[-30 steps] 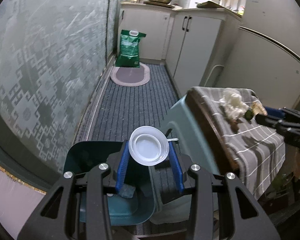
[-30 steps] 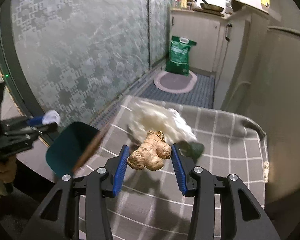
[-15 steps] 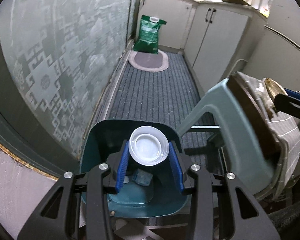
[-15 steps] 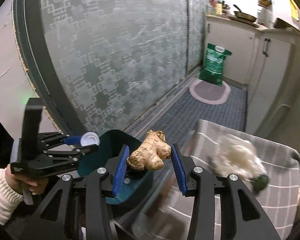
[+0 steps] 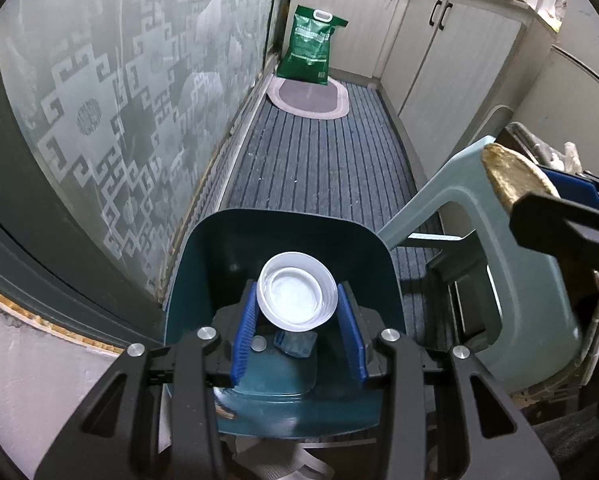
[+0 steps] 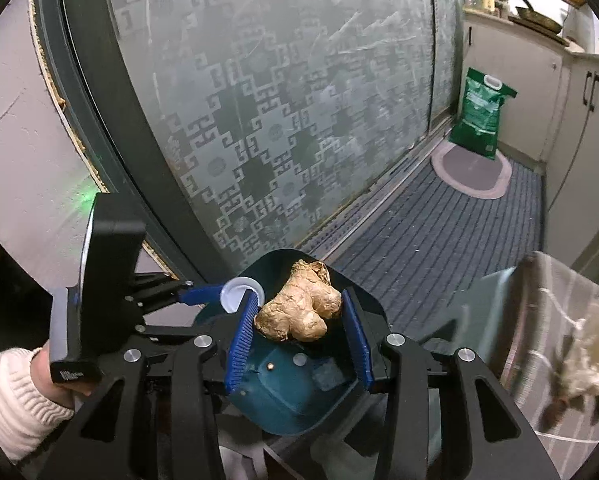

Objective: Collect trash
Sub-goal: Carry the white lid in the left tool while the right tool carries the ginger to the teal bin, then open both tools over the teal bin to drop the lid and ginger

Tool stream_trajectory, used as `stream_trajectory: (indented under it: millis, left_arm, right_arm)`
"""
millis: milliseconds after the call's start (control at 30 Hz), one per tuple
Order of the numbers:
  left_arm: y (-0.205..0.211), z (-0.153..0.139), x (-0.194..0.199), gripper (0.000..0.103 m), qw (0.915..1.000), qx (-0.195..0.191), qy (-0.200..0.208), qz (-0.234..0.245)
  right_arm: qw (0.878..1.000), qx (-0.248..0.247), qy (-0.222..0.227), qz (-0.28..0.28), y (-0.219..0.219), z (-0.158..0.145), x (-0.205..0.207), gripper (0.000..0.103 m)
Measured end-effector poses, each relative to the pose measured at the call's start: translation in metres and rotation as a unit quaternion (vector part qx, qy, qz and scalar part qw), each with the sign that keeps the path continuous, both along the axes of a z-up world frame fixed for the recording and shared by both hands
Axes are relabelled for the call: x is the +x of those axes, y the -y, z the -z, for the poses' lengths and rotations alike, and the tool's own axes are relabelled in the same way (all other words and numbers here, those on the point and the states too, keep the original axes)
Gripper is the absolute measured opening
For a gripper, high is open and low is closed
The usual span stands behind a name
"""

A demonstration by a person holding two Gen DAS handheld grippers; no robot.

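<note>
My left gripper (image 5: 298, 300) is shut on a white plastic lid (image 5: 298, 295) and holds it over the open dark teal trash bin (image 5: 219, 256). My right gripper (image 6: 299, 312) is shut on a knobbly piece of ginger (image 6: 297, 314) and holds it above the same bin (image 6: 299, 392). The left gripper with the lid (image 6: 238, 289) shows at the left of the right wrist view. The ginger (image 5: 511, 178) and right gripper show at the right edge of the left wrist view. A small blue scrap (image 5: 295, 343) and small bits lie on the bin's bottom.
A pale green plastic stool (image 5: 495, 264) with a checked cloth (image 6: 555, 320) stands right of the bin; white crumpled trash (image 6: 591, 356) lies on the cloth. A frosted glass door (image 5: 119, 92) is on the left. A green bag (image 5: 313, 46) and oval mat (image 5: 309, 98) lie down the corridor.
Both grippers have swung from the stool to over the bin. The left one carried the lid down over the bin; the right one carried the ginger off the cloth leftward.
</note>
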State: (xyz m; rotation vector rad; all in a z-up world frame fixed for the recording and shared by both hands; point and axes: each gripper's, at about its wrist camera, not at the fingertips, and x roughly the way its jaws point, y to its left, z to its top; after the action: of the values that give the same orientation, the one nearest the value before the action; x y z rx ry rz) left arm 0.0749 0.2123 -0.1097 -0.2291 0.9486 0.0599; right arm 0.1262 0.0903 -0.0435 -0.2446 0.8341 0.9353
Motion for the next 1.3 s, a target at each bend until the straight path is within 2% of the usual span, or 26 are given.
stream_trajectory:
  millis: [67, 267, 500, 1000, 1033, 1067, 1300]
  left_arm:
    - [-0.001, 0.004, 0.001, 0.050, 1.0000, 0.008, -0.002, -0.003]
    - [-0.009, 0.009, -0.004, 0.050, 0.9998, 0.017, -0.009, -0.007]
    - [-0.014, -0.009, -0.022, 0.049, 0.9998, 0.016, 0.015, -0.003]
    - [-0.020, -0.055, -0.048, 0.036, 0.9976, 0.007, 0.068, -0.009]
    - [-0.019, -0.058, -0.049, 0.036, 0.9974, 0.006, 0.071, -0.009]
    - [-0.019, -0.060, -0.049, 0.036, 0.9972, 0.005, 0.074, -0.008]
    - [-0.015, -0.067, -0.049, 0.036, 0.9965, 0.006, 0.082, -0.010]
  right_arm:
    - [1.000, -0.001, -0.005, 0.000, -0.003, 0.005, 0.004, 0.044]
    - [1.000, -0.006, -0.017, -0.002, -0.013, 0.014, 0.008, 0.044]
    - [1.000, -0.019, -0.024, -0.006, -0.026, 0.028, 0.010, 0.043]
    - [0.995, -0.080, -0.050, -0.009, -0.049, 0.069, 0.014, 0.044]
    - [0.995, -0.086, -0.055, -0.009, -0.049, 0.072, 0.015, 0.046]
    - [0.995, -0.088, -0.054, -0.004, -0.049, 0.074, 0.015, 0.053]
    - [0.995, -0.085, -0.047, -0.007, -0.042, 0.067, 0.011, 0.054]
